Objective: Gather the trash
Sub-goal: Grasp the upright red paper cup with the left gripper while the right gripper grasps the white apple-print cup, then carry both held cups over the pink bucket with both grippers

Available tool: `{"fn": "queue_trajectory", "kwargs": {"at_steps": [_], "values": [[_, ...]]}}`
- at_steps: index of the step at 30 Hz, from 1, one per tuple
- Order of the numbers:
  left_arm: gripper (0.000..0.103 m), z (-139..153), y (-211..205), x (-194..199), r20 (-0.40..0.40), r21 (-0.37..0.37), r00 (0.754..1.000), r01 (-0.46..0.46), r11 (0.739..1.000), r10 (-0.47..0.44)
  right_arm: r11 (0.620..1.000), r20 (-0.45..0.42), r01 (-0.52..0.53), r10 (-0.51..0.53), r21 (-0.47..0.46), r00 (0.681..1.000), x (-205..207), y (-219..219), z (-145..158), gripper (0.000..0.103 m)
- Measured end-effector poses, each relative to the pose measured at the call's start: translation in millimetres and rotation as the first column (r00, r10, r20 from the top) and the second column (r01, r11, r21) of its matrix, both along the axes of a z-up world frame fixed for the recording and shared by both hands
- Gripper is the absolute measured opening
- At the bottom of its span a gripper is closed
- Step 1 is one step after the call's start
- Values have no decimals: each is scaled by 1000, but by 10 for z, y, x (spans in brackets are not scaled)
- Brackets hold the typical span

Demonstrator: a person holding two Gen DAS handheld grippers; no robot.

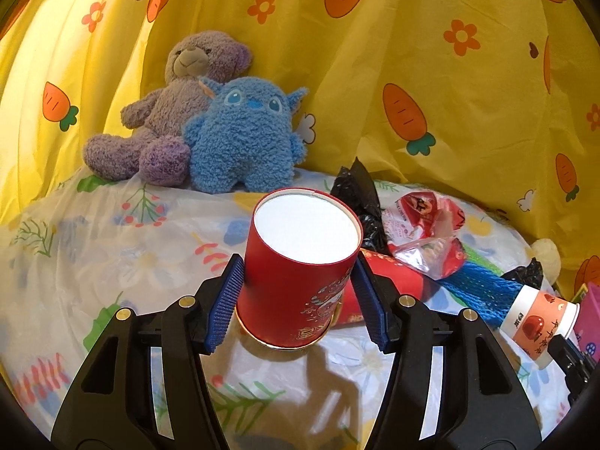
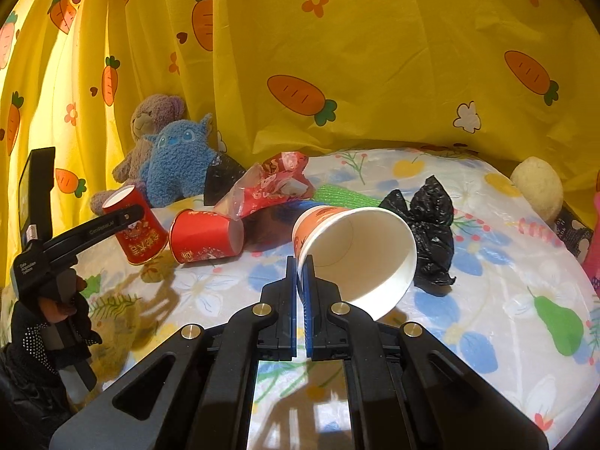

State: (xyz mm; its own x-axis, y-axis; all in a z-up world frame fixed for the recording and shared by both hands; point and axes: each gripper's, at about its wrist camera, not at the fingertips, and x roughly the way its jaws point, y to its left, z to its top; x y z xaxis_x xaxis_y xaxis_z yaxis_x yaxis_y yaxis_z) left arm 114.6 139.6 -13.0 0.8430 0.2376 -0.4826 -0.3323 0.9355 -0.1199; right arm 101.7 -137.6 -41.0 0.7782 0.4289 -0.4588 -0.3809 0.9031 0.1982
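Red paper cup (image 1: 300,262), upright and bottom-up on the floral counter (image 1: 112,247), is gripped in the left gripper (image 1: 298,302) jaws, while rightward the right gripper (image 2: 300,281) jaws pinch the rim of an orange-printed cup (image 2: 356,255) tipped mouth-forward.

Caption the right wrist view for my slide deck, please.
Right gripper pinches the orange paper cup's rim above the floral tablecloth, trash beyond.
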Motion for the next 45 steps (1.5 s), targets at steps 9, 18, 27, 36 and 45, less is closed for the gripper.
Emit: {"fn": "queue_trajectory", "kwargs": {"at_steps": [9, 18, 27, 36, 45], "values": [[57, 31, -641, -227, 21, 27, 988, 153, 988, -154, 999, 29, 39, -39, 3, 999, -254, -286, 42, 4], [57, -6, -1228, -240, 11, 49, 960, 279, 959, -280, 996, 48, 84, -84, -2, 995, -425, -551, 67, 4], [57, -6, -1646, -197, 2, 78, 932, 362, 929, -363, 990, 59, 140, -140, -2, 988, -489, -809, 103, 4], [57, 28, -1949, -135, -1, 95, 907, 420, 902, -422, 981, 78, 192, -192, 10, 978, -512, -1070, 150, 4], [57, 80, -2289, -48, 0, 111, 874, 483, 869, -486, 971, 84, 240, -240, 17, 967, -515, -1321, 166, 4]]}}
